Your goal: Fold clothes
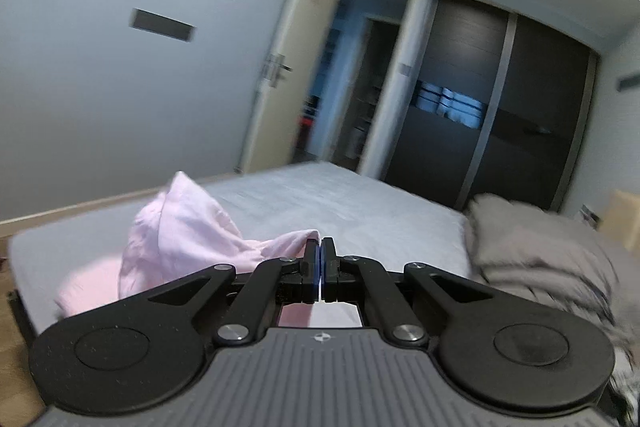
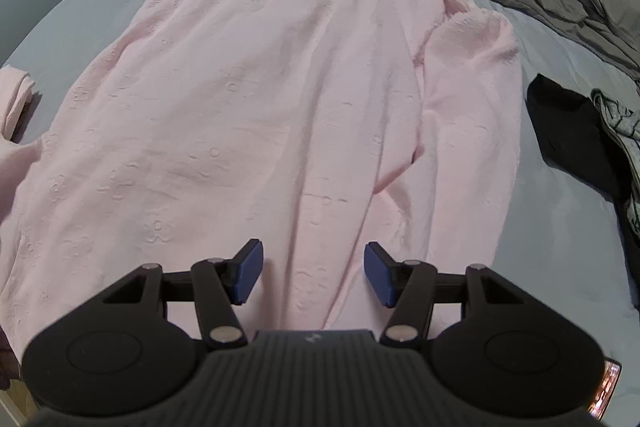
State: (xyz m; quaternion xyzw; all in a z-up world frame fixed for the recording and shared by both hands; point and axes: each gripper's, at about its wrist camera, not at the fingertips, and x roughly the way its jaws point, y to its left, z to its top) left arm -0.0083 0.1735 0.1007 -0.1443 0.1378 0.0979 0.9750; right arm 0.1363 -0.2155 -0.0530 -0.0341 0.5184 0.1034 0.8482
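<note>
Left gripper point(image 1: 321, 247) pressed together on a raised pink fold, apparently pinched — blurred. Right gripper point(image 2: 312, 269) spread, empty, over the pink garment point(image 2: 248, 115) — its long axis runs away from the fingers across the bed point(image 2: 560, 247).

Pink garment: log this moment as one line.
left hand-held gripper: shut on pink garment, edge lifted | right hand-held gripper: open above garment | bed: garment spread

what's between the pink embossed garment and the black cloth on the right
Only bare grey bedsheet separates the pink embossed garment from the black cloth, seen in the right wrist view.
</note>
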